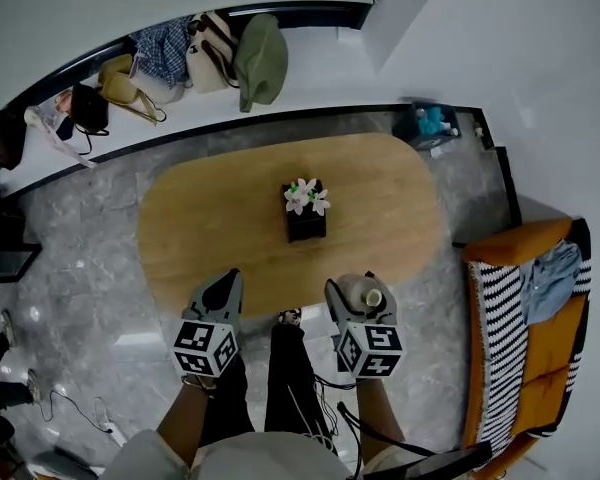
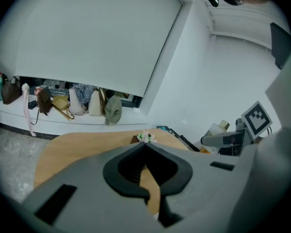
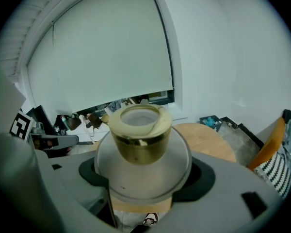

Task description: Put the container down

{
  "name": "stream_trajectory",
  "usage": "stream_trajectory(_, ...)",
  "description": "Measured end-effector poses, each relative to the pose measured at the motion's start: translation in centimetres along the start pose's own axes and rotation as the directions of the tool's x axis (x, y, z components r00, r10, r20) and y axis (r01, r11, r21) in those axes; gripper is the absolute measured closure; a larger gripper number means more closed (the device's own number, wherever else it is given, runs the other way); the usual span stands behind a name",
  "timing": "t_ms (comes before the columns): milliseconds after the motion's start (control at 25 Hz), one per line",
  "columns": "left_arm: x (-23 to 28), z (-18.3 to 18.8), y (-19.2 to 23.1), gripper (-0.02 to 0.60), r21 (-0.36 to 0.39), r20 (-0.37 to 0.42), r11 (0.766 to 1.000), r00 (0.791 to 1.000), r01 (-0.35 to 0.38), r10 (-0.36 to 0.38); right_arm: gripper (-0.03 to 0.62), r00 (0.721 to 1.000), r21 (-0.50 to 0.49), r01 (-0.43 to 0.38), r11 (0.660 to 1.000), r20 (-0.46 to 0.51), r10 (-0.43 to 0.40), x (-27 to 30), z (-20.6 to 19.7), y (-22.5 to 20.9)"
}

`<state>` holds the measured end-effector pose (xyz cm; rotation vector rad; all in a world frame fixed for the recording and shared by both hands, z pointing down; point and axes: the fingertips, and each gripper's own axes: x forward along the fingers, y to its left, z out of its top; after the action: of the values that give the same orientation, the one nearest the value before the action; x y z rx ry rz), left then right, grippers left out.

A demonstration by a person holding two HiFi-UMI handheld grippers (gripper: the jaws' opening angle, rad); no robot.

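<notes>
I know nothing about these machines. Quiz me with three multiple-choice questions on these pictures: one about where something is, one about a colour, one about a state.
1. Where does the black flower box stand?
A. Near the middle of the wooden table
B. On the grey floor
C. On the orange sofa

2. What colour is the neck of the container?
A. Red
B. Gold
C. Blue

3. How is the left gripper?
A. Wide open
B. Shut on the container
C. Shut, with nothing in it

Answers:
1 A: the head view shows the box on the tabletop, about midway along it.
2 B: the right gripper view shows a shiny gold neck above a frosted white body.
3 C: the left gripper view shows the jaw tips meeting, with only the tabletop seen through the gap behind them.
</notes>
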<state>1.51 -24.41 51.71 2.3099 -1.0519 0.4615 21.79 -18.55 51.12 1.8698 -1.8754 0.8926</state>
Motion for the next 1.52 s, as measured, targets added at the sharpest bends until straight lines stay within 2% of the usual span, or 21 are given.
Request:
stream_trajectory(400, 5.6, -2.2, 1.2, 0.574, 0.019, -0.023, 1.000, 1.000, -0.015, 0.016, 0.241, 1.000, -0.014, -0.009, 1.000, -0.024, 0.009, 5.2, -1.6, -3.8)
stream_trajectory(920, 13.5, -6.0, 6.1, 0.574, -0.014, -0.053, 0.995, 0.994, -0.101, 0.100, 0.241, 0.997, -0.044, -0.001, 0.999, -0.079, -0.003, 16.1, -3.8, -10.4)
stream_trajectory(1240, 17.9, -7.0, 7.7, 0.574, -0.044, -0.063, 0.990, 0.990, -0.132, 0.129, 0.241, 0.993, -0.111, -0.039, 0.993, -0.115, 0.027, 22.5, -3.1, -13.2)
stream_trajectory(1520, 20.1, -7.6, 8.7, 0.574, -0.034, -0.073, 0.987, 0.986, -0.154, 0.151, 0.241, 0.991, -0.149, -0.069, 0.986, -0.124, 0.050, 27.5, -2.0, -14.5)
